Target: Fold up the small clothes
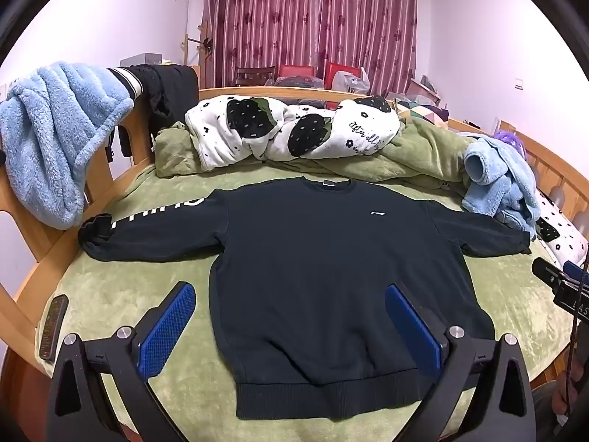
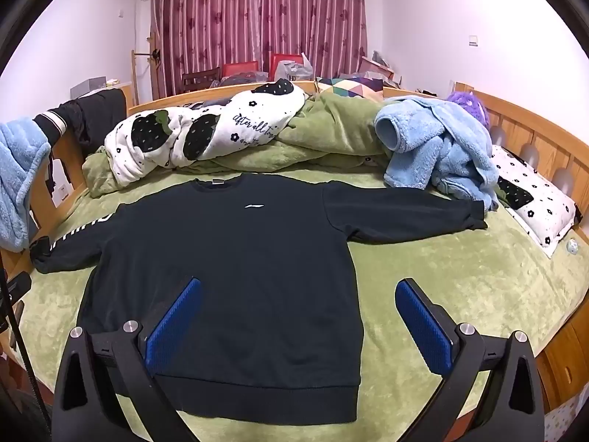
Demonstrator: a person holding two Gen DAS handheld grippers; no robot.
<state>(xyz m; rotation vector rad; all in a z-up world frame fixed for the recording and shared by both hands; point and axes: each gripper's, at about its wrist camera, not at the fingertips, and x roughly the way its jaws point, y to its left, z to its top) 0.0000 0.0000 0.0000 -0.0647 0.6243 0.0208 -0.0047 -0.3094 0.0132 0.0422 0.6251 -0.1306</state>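
Observation:
A dark navy sweatshirt (image 1: 313, 269) lies flat and face up on the green bed cover (image 1: 110, 287), both sleeves spread out, hem toward me. Its left sleeve (image 1: 147, 228) carries white lettering. My left gripper (image 1: 291, 294) is open and empty, held above the lower body of the sweatshirt near the hem. The sweatshirt also shows in the right wrist view (image 2: 235, 265), its right sleeve (image 2: 405, 213) reaching right. My right gripper (image 2: 298, 291) is open and empty above the lower right part of the sweatshirt. The right gripper's body shows at the left wrist view's right edge.
A bundled white strawberry quilt (image 1: 294, 129) and green blanket (image 1: 423, 154) lie behind the sweatshirt. A blue fleece garment (image 2: 438, 151) sits at the right sleeve end, another (image 1: 55, 140) hangs on the wooden bed rail at left. A remote (image 1: 53, 326) lies at the bed's left edge. A pillow (image 2: 533, 202) is at right.

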